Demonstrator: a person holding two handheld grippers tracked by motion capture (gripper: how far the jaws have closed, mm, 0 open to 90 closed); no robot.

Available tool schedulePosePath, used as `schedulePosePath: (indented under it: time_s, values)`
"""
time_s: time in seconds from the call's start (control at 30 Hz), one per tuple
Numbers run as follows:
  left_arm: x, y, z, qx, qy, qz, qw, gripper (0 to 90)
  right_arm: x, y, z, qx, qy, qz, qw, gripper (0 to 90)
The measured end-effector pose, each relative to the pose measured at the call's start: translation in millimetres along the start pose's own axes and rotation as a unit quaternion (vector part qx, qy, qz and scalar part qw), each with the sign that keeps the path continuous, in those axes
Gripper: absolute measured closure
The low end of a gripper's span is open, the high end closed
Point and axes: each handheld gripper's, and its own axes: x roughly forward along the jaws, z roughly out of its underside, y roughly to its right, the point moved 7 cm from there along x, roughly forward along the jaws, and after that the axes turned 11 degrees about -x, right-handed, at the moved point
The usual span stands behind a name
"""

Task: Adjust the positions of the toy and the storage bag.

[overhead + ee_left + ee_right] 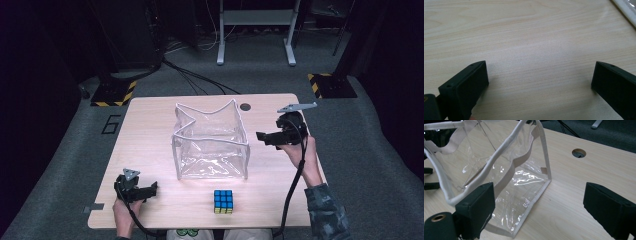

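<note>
A clear plastic bag (210, 142) with white trim and a pale strap stands open-topped in the middle of the wooden table (150, 130). A cube puzzle (223, 201) with blue and yellow faces lies in front of the bag, near the table's front edge. My right gripper (260, 136) is held just right of the bag and points at its side wall. In the right gripper view its jaws (539, 200) stand wide apart, with the bag (506, 177) close ahead and nothing pressed between them. My left gripper (151, 190) rests low at the front left, open over bare wood (539, 75).
A round cable hole (245, 106) sits in the table top behind the bag's right corner, also seen in the right gripper view (579, 153). Cables and stand bases with yellow-black stripes (115, 93) lie on the grey floor beyond the table.
</note>
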Motion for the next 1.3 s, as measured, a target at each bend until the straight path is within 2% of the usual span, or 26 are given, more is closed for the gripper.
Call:
schedulePosePath:
  time_s: [0.6,1.3]
  values:
    - [0.0,0.0,0.0,0.0,0.0,0.0,1.0,0.6,-2.5,-18.3,37.4,0.006,0.005,-0.009,0.9999,9.8]
    - [0.0,0.0,0.0,0.0,0.0,0.0,1.0,0.6,7.4,-43.0,63.3,-0.001,0.005,-0.022,0.9998,10.2]
